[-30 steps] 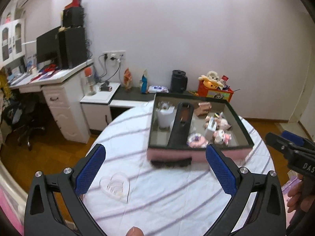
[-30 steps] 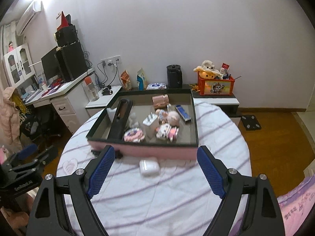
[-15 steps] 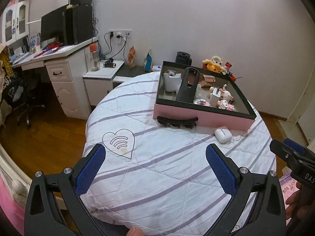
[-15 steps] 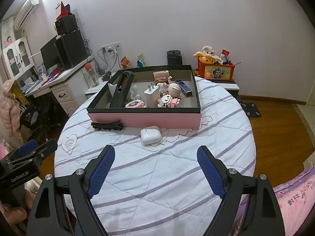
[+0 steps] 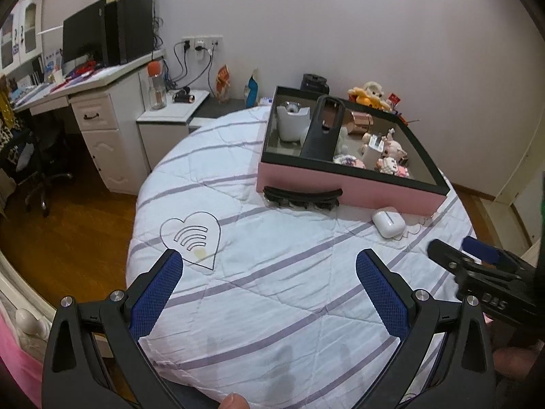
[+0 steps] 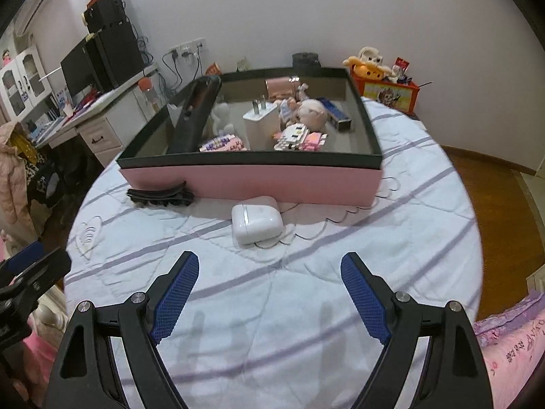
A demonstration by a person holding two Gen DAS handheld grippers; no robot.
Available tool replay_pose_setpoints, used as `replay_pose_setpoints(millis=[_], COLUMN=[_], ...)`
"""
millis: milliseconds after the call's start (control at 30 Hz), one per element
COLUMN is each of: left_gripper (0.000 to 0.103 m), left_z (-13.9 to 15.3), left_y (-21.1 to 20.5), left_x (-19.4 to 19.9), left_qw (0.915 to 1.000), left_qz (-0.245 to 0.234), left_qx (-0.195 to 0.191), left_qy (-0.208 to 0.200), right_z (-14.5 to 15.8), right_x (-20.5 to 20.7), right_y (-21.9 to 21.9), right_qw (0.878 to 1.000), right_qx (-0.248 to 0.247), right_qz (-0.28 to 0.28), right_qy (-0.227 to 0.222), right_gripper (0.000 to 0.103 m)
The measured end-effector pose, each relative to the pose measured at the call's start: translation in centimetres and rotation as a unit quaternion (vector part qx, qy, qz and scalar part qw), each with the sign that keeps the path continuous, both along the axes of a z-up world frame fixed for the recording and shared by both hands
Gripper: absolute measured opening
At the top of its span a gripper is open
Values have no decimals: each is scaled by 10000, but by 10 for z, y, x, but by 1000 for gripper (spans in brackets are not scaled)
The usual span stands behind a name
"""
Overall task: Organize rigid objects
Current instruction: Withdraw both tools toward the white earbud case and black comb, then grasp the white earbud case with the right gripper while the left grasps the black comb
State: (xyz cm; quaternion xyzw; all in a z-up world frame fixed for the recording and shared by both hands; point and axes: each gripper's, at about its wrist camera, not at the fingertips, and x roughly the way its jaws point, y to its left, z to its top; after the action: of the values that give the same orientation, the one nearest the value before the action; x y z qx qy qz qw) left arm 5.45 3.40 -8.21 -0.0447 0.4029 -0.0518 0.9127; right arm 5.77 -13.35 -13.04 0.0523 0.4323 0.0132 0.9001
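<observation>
Above striped quilt (image 6: 272, 306), right gripper (image 6: 269, 283) spread wide, empty

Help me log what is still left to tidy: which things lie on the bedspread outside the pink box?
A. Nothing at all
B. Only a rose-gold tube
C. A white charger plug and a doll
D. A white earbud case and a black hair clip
D: the white earbud case and the black hair clip lie on the striped bedspread just in front of the pink box.
</observation>
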Motion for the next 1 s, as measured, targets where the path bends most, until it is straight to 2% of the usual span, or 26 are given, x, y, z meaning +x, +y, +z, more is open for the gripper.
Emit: replay_pose_setpoints(millis=[500,533,600,633,667,833,1000], left_gripper=[103,103,103,103,103,103,103], left_z=[-31,-33,-37,-39,-40,-44,-51], left_y=[0,-1,-3,-3,-4,-13,-25], left_x=[39,42,48,51,54,67,82], left_qw=[9992,9992,9991,9990,9989,9989,9979], left_qz=[151,145,133,128,127,14,-173], left_qx=[53,63,74,79,82,-10,-246], left_qy=[361,374,403,420,440,477,567], right_z=[-33,-35,-36,-35,-33,-30,-31], right_x=[50,51,53,53,52,45,45], right_y=[14,16,18,18,17,12,12], right_qw=[9994,9993,9990,9988,9989,9995,9991], right_qx=[-118,-156,-311,-400,-384,-199,-241], right_qz=[205,229,207,167,185,229,325], right_qy=[268,262,236,217,192,133,138], right_gripper=[86,83,68,55,45,45,45])
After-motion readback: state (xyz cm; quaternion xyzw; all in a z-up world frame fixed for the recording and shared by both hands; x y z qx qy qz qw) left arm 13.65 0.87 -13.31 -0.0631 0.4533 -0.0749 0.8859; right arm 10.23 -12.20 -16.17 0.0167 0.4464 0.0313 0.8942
